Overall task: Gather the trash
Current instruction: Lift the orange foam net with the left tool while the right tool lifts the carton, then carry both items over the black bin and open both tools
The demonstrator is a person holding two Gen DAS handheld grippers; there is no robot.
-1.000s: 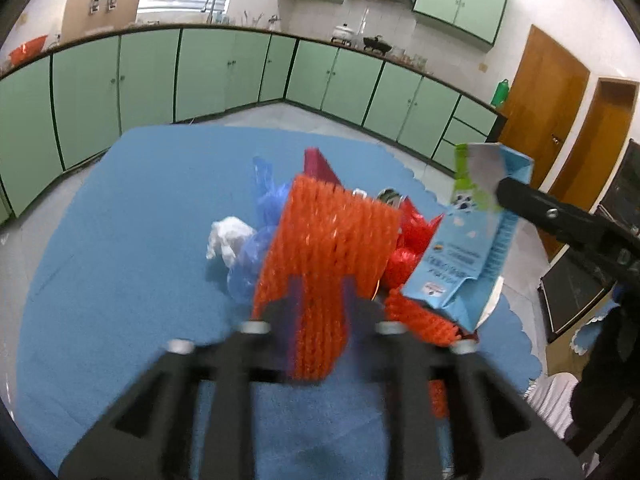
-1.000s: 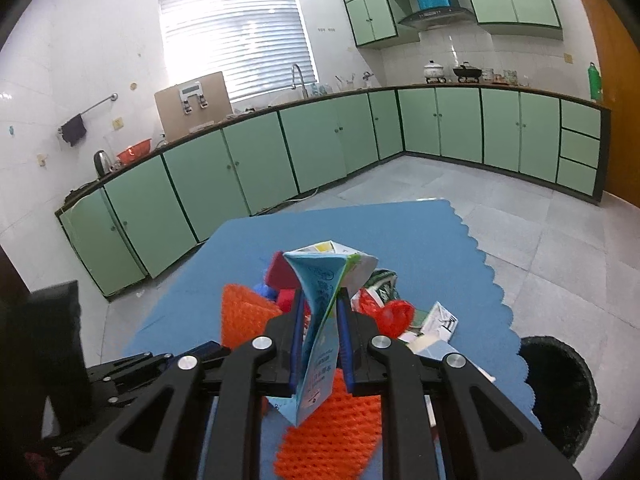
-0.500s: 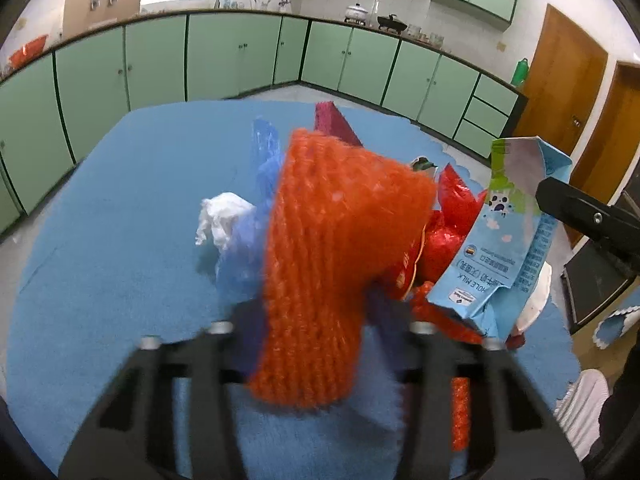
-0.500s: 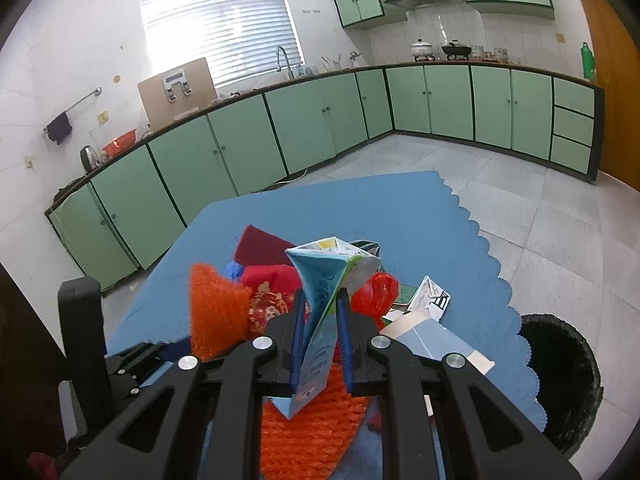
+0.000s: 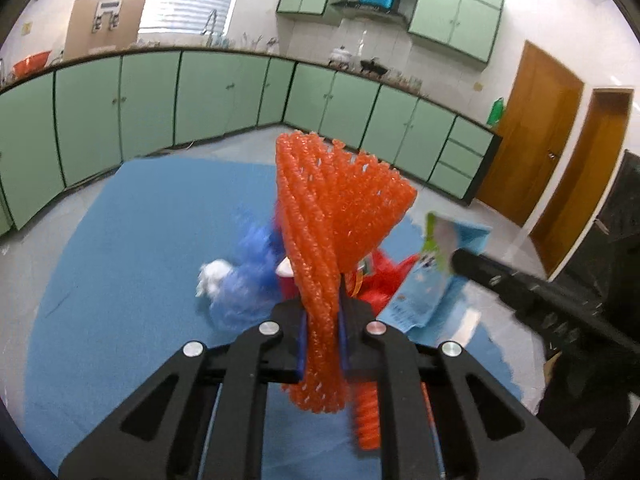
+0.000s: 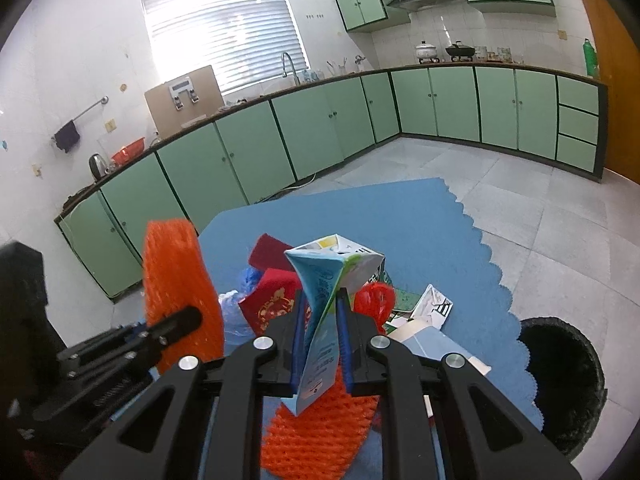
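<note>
My left gripper (image 5: 322,312) is shut on an orange foam net (image 5: 336,208) and holds it up above the blue mat (image 5: 140,240). The net also shows in the right wrist view (image 6: 176,280). My right gripper (image 6: 320,320) is shut on a squashed blue milk carton (image 6: 332,276), lifted above the trash pile; the carton shows at the right of the left wrist view (image 5: 436,264). Below lie a second orange net (image 6: 320,428), red packets (image 6: 272,300), a blue plastic bag (image 5: 248,280) and white crumpled paper (image 5: 212,280).
A black trash bin (image 6: 568,376) stands on the floor beside the mat's scalloped right edge. Paper boxes (image 6: 428,312) lie near that edge. Green kitchen cabinets (image 6: 320,132) line the walls. Wooden doors (image 5: 532,128) are at the right.
The left gripper has closed on the orange net and lifted it higher off the pile. The right gripper still holds the carton, raised a little.
</note>
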